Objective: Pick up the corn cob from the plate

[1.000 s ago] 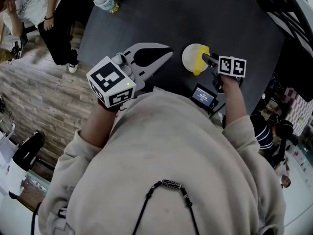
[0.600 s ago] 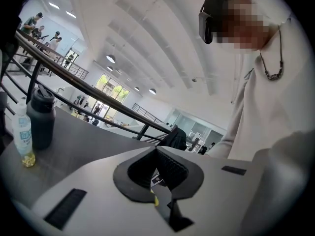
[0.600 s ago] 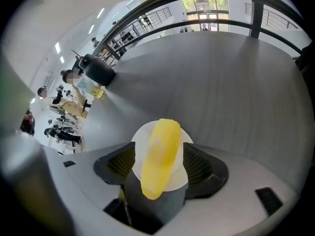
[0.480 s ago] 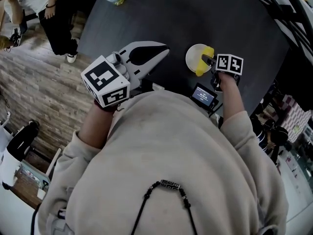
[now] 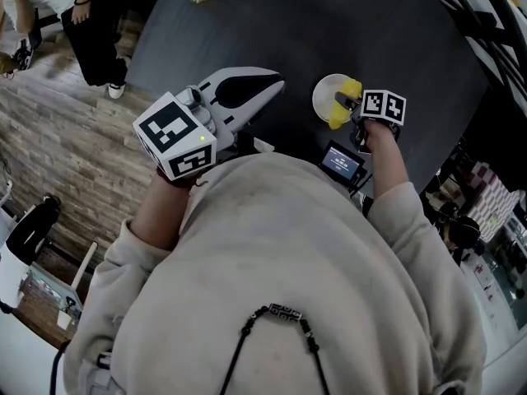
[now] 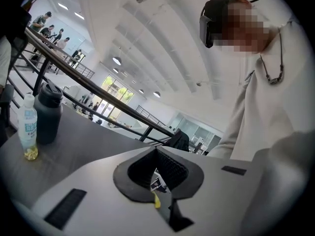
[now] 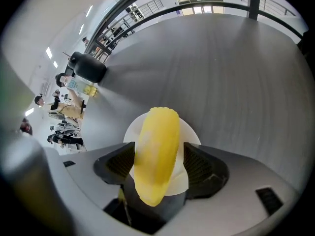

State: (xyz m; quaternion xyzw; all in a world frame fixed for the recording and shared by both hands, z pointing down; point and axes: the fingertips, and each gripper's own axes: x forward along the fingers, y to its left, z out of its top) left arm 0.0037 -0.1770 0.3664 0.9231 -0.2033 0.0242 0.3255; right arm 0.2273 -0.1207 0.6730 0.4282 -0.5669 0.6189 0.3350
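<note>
Two grippers, one corn cob, one plate. Your left gripper sits closed and empty, near left. Your right gripper has just been opening its jaws wide, and the corn cob lies between them on the white plate. Dark grey table, with one bottle and one flask at the far edge. Railings beyond.

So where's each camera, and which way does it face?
Head view: on the head, facing steeply down; torso, arms, left gripper, right gripper.
Left gripper view: on that gripper, facing across the table; shut jaws, torso.
Right gripper view: faces down; jaws, just opening, straddle the corn cob on the plate.
Shared: head and right views show corn cob, plate.
</note>
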